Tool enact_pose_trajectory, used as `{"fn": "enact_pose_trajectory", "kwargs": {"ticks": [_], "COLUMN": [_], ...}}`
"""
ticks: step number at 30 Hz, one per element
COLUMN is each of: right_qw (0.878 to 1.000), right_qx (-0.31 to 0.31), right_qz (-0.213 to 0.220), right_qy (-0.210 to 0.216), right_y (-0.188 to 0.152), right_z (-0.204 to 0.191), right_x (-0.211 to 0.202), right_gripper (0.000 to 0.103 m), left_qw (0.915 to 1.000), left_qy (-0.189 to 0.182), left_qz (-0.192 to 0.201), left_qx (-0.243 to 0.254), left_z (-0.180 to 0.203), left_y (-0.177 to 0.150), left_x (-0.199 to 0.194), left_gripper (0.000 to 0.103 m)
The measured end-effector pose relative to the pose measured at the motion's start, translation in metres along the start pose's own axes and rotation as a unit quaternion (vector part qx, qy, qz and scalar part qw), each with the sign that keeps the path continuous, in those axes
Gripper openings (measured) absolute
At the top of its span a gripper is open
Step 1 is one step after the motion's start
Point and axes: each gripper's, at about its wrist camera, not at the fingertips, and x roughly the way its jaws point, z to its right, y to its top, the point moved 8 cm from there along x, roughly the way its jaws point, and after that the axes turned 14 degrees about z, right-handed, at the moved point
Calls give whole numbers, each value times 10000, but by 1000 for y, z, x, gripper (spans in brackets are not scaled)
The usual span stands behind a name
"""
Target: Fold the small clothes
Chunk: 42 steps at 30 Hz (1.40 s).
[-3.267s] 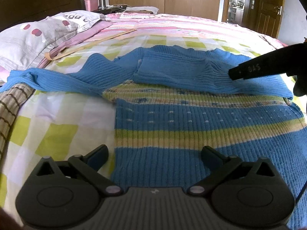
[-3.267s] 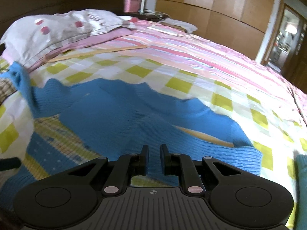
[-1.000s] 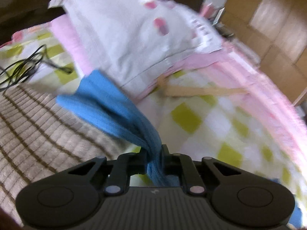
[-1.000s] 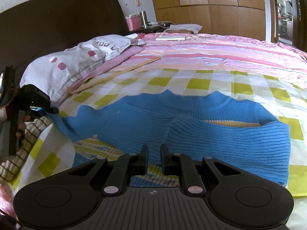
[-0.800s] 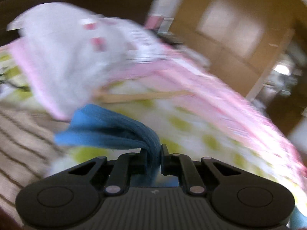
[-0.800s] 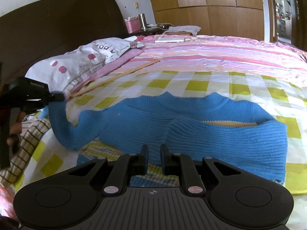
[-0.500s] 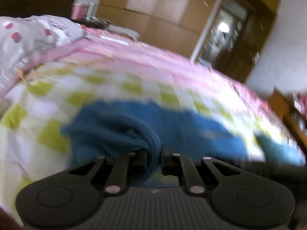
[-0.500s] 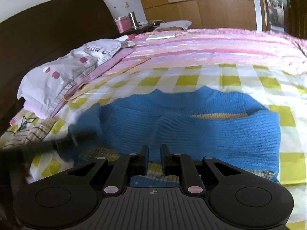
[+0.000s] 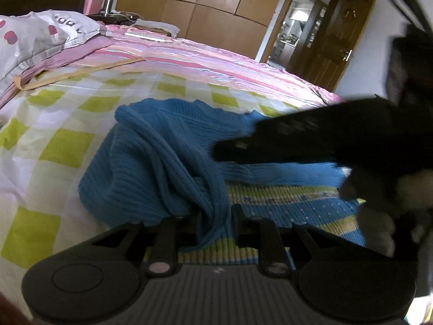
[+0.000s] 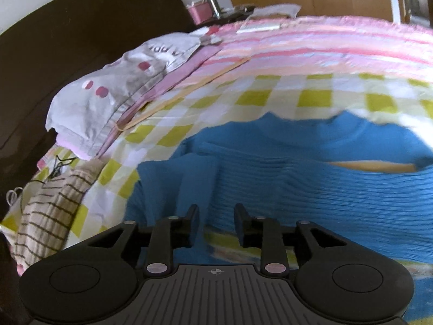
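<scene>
A small blue ribbed sweater [image 9: 167, 146] with yellow-green stripes lies on the checked bedspread. My left gripper [image 9: 215, 226] is shut on its left sleeve [image 9: 213, 197], which is drawn across over the sweater's body. My right gripper [image 10: 215, 223] is open and empty, low over the sweater's [image 10: 311, 181] folded sleeves. In the left wrist view it [image 9: 284, 140] shows as a blurred black shape over the sweater's right part.
A grey pillow with red spots [image 10: 119, 84] lies at the bed's head on the left. A brown striped cloth [image 10: 51, 214] and a cable lie at the left edge. Pink striped bedding [image 9: 216, 62] covers the far side. Wardrobe and door stand behind.
My left gripper has carried the sleeve from the pillow side over onto the sweater's body. My right gripper has opened and moved lower, nearer the sweater.
</scene>
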Motion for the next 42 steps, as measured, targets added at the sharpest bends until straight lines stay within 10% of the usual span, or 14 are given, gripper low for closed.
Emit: {"fn": "enact_pose_trajectory", "kwargs": {"ticks": [7, 12, 28, 42], "right_qw": [9984, 9974, 9791, 9612], "right_qx": [429, 520, 1245, 1999], "right_qz": [-367, -417, 1529, 1319], "right_qy": [102, 279, -491, -1371], "right_y": [0, 4, 87, 20], "right_z": [-7, -12, 95, 177], "right_x": [40, 40, -71, -82], "right_gripper": [34, 4, 3, 11], "left_qw": [9999, 9999, 9970, 9983], "left_qy": [-128, -104, 19, 268], "left_qz": [7, 42, 771, 520], "left_qx": [-46, -57, -11, 84], "left_z": [-3, -6, -10, -19], "left_y": [1, 4, 17, 6], "left_x": [-2, -1, -14, 0], "left_gripper": [31, 32, 61, 61]}}
